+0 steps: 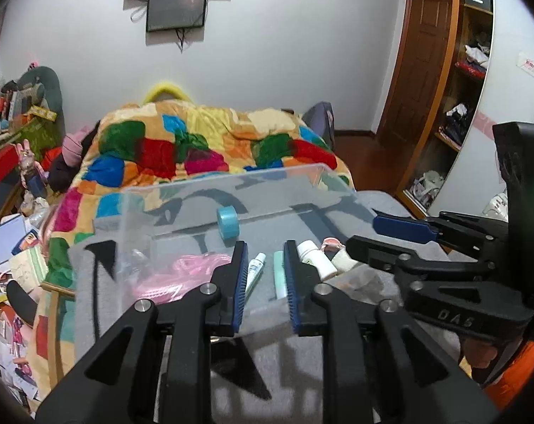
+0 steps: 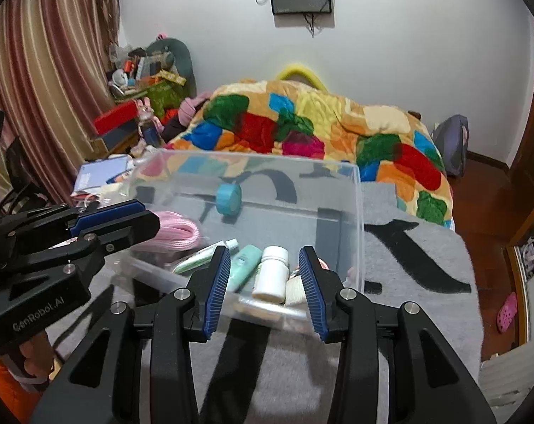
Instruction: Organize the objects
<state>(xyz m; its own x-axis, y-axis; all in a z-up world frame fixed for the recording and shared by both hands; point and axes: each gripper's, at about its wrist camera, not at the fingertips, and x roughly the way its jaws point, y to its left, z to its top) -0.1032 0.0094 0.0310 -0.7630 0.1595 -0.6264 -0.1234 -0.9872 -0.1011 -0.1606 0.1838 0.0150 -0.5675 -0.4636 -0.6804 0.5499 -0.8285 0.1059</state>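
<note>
Both grippers hovered at the near wall of the clear plastic bin (image 2: 355, 219), which sat on a grey printed blanket (image 2: 419, 261).

The left gripper (image 1: 265, 275) and right gripper (image 2: 265, 288) each held their fingers apart with nothing between them.

Nearest inside the bin lay a white pill bottle (image 2: 272, 275) on its side; judged light, rigid and smooth, it was best taken across the body, not the cap.

Beside it lay a mint tube (image 2: 244, 266) and a white-green tube (image 2: 205, 256), both probably soft and yielding, so best gripped mid-length.

Farther left sat a coiled pink cord (image 2: 178, 233), limp and likely to snag.

At the far wall a blue tape roll (image 2: 228, 199) stood on edge, liable to roll.
</note>
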